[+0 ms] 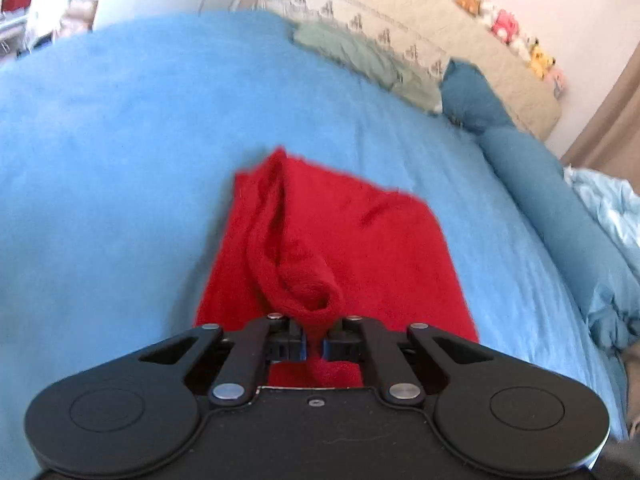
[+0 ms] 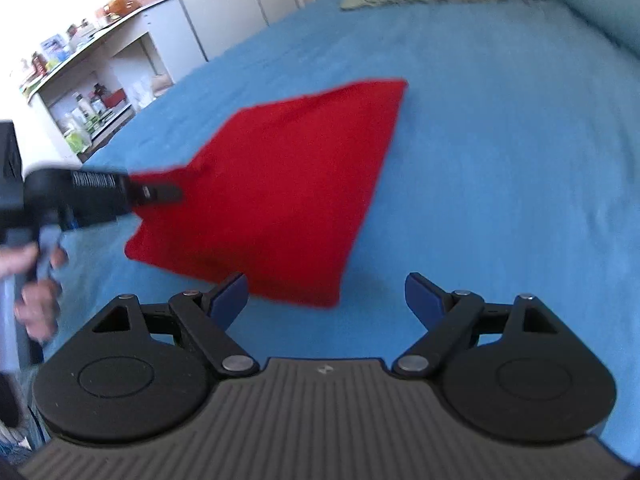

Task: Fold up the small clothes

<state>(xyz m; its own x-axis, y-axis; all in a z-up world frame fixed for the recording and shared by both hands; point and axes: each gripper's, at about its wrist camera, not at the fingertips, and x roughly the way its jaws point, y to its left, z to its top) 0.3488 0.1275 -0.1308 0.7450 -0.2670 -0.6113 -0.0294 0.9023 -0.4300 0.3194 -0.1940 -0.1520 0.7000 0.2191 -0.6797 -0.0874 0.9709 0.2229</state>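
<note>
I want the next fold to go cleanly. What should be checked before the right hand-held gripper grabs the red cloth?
1. Left hand-held gripper shut on the red cloth: ok.
2. Right hand-held gripper open, nothing between its fingers: ok.
3. Near corner of the cloth within reach of the right fingers: ok, just ahead.
4. Cloth flat: not ok, a ridge is bunched at the left grip.
5. Blue blanket bare around the cloth: ok.

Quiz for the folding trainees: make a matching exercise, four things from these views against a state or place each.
Things:
1. left gripper
2. right gripper
3. red cloth
4. green garment

States:
A. lies by the pillows at the bed's far end
B. jaws wide, nothing between them
C. pinched at one edge, the rest on the blue sheet
D. shut on fabric

Pairs: 1-D, 2-B, 3-C, 4-A
</note>
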